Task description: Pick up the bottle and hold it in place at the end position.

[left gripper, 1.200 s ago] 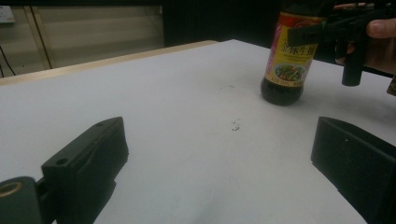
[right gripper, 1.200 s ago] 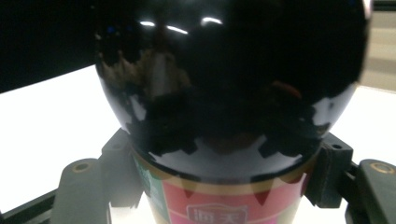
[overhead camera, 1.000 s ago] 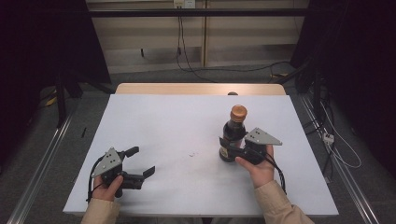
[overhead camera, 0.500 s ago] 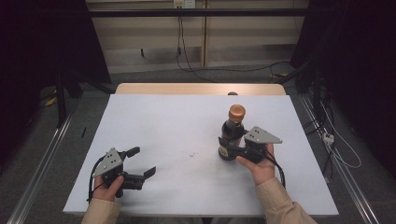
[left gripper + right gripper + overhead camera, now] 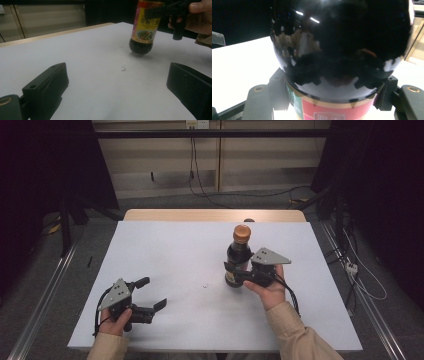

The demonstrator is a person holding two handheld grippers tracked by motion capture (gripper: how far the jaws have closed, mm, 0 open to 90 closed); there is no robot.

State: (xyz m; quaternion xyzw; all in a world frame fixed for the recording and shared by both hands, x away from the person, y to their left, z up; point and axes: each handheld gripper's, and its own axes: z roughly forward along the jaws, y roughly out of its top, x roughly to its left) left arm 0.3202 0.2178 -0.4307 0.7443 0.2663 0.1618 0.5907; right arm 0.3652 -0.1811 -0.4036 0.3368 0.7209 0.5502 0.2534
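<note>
Nearest the camera in the high view, the left gripper [image 5: 150, 295] sits at the near-left corner of the table [image 5: 165, 250], jaws spread wide and nothing between them. The hand [image 5: 116, 321] on it rests right at the table's near edge, with a tan sleeve [image 5: 107, 347] coming in from the bottom. In the left gripper view the two black jaws stand far apart with only bare white tabletop between, plus a little dark speck on the surface further out.

A bit farther in and to the right, the right gripper [image 5: 234, 272] is clamped on the bottle [image 5: 239, 251], gripping it around the label on the lower body. The right hand [image 5: 269, 289] holds the gripper from the near side, grey plate on top, cable trailing back along the sleeve. The bottle is dark, with a brown cap [image 5: 242, 233] and a yellow and red label, standing upright at roughly mid-table, right of centre. From the left gripper view its bottom looks to hang just above the tabletop with a shadow under it, so it seems lifted a touch, though it's close. In the right gripper view the jaws press on both sides of the label, with the glossy dark shoulder bulging above them.

Beyond the table's far wooden edge there's floor with cables [image 5: 200, 180] running across it.
</note>
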